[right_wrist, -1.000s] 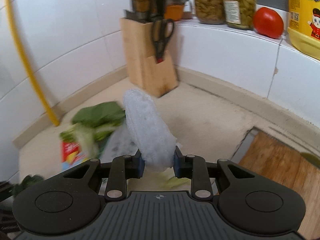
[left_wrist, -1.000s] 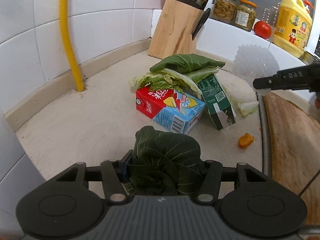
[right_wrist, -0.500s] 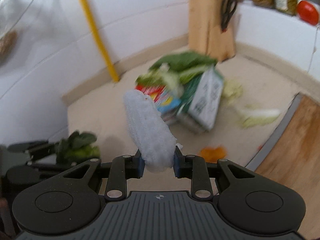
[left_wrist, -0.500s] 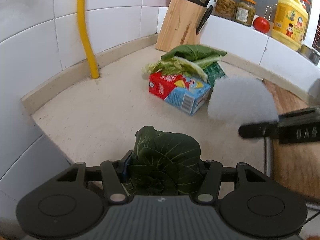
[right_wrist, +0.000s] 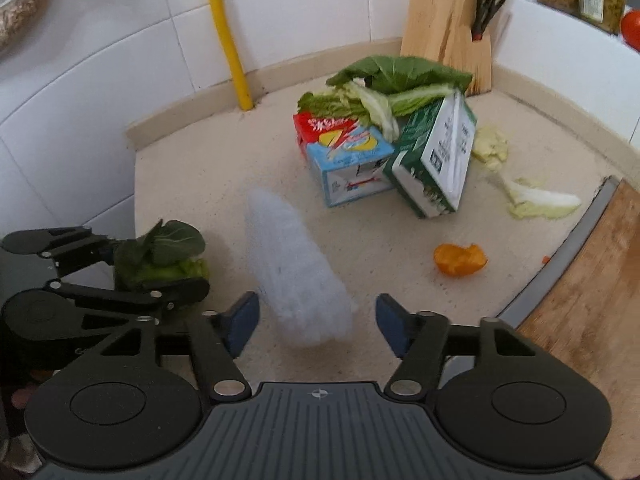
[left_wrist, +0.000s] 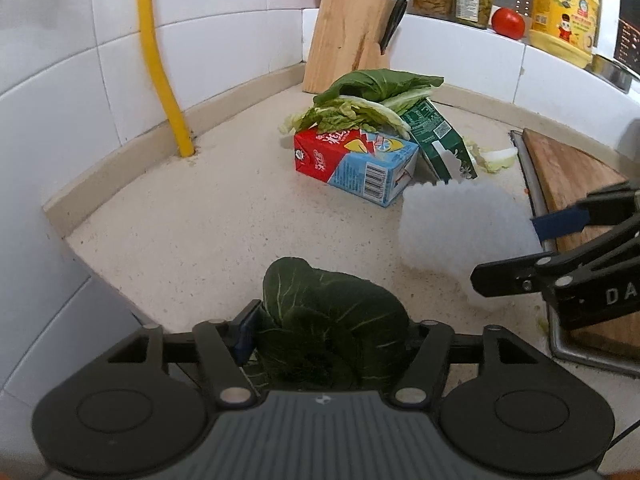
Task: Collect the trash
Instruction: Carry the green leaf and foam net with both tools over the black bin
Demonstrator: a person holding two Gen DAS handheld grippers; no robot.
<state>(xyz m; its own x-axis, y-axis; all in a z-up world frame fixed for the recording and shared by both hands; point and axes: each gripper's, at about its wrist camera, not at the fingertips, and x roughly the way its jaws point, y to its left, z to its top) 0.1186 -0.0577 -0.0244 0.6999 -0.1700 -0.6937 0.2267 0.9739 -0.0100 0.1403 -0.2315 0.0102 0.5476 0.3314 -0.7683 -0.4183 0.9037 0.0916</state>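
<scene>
My left gripper (left_wrist: 330,332) holds a bundle of dark green leaves (left_wrist: 332,316) over the counter's front left edge. Its jaws are opening, and the leaves still fill the gap and touch both fingers. My right gripper (right_wrist: 318,322) is opening wide. A white foam fruit net (right_wrist: 296,272) hangs blurred between its blue pads, touching neither. In the left wrist view the net (left_wrist: 452,232) shows beside the right gripper (left_wrist: 504,252). Farther back lie a red and blue carton (left_wrist: 352,164), a green carton (left_wrist: 440,144), cabbage leaves (left_wrist: 368,96) and an orange peel (right_wrist: 460,260).
A knife block (left_wrist: 348,36) stands in the back corner, and a yellow pipe (left_wrist: 160,60) runs down the left wall. A wooden cutting board (right_wrist: 592,280) lies on the right. Cabbage scraps (right_wrist: 536,200) lie near it. Jars, a tomato (left_wrist: 508,24) and a yellow bottle (left_wrist: 564,8) line the ledge.
My right gripper swung left toward the counter's front edge, then spread its jaws and let go of the foam net. The left gripper's fingers stand slightly wider around the leaves.
</scene>
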